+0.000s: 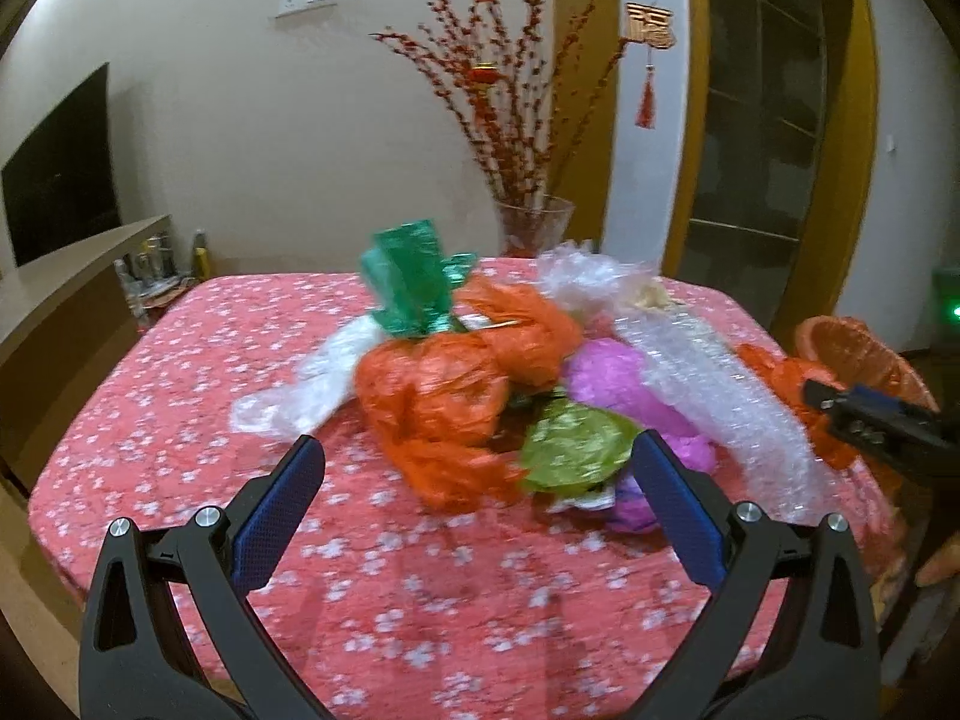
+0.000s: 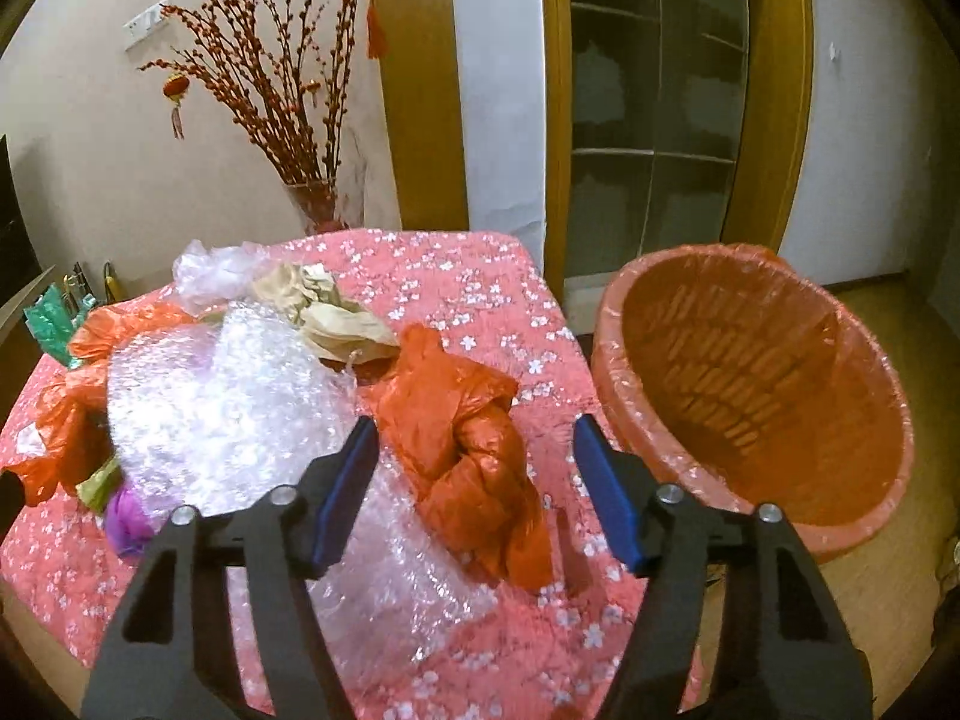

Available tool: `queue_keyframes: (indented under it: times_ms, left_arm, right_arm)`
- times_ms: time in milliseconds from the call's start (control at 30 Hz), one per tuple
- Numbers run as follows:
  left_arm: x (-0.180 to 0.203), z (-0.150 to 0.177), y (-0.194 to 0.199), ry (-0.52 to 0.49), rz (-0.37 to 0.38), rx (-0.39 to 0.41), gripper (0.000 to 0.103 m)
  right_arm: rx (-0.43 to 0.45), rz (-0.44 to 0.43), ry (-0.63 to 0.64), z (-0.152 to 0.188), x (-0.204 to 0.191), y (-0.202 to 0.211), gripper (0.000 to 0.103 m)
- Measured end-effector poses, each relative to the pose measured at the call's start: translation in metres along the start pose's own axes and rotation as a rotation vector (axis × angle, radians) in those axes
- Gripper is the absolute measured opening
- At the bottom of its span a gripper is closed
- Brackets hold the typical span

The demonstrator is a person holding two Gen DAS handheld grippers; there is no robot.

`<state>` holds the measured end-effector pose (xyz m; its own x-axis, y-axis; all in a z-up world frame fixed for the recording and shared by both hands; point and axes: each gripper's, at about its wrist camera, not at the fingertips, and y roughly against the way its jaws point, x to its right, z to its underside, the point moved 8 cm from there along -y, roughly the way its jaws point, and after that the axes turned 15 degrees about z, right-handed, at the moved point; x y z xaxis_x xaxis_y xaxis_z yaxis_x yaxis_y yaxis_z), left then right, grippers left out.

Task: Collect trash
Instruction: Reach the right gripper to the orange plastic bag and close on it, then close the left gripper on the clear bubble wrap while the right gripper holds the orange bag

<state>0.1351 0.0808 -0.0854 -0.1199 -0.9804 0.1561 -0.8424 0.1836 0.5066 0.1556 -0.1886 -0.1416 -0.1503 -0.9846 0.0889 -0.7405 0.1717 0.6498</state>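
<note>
A heap of trash lies on the pink flowered tablecloth [image 1: 420,600]: a green foil bag [image 1: 414,282], an orange plastic bag [image 1: 432,396], a yellow-green wrapper [image 1: 576,444], purple plastic [image 1: 606,372], white plastic [image 1: 312,384] and bubble wrap [image 1: 720,396]. My left gripper [image 1: 478,441] is open just in front of the heap, holding nothing. My right gripper [image 2: 475,422] is open, with a knotted orange bag [image 2: 474,450] lying between its pads, which do not press on it. Bubble wrap [image 2: 228,408] and crumpled brown paper [image 2: 336,312] lie to its left.
A wicker bin with a red liner [image 2: 750,384] stands tilted off the table's right edge. A glass vase of red branches [image 1: 534,228] stands behind the table's far edge. A low shelf [image 1: 60,300] and a dark screen [image 1: 60,162] are at the left.
</note>
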Motion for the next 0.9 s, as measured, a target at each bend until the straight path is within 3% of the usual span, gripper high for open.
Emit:
queue_keyframes:
  times_ms: [167, 267, 500, 667, 900]
  left_arm:
    - [0.026, -0.003, -0.010, -0.038, 0.061, -0.009, 0.101]
    - [0.041, -0.003, -0.014, -0.063, 0.084, -0.012, 0.101]
    - [0.085, -0.005, -0.025, -0.103, 0.183, -0.035, 0.100]
    - [0.122, -0.001, -0.042, -0.137, 0.240, -0.088, 0.091]
    - [0.152, 0.016, -0.069, -0.193, 0.228, -0.167, 0.075]
  right_arm:
    - [-0.068, -0.089, -0.005, 0.009, -0.006, -0.017, 0.036]
    - [-0.048, -0.102, -0.008, 0.009, -0.003, -0.013, 0.030]
    - [0.023, -0.075, -0.050, 0.000, 0.023, 0.010, 0.029]
    - [0.031, -0.049, -0.098, 0.006, 0.053, 0.021, 0.029]
    - [0.011, -0.022, -0.135, 0.026, 0.083, 0.028, 0.029]
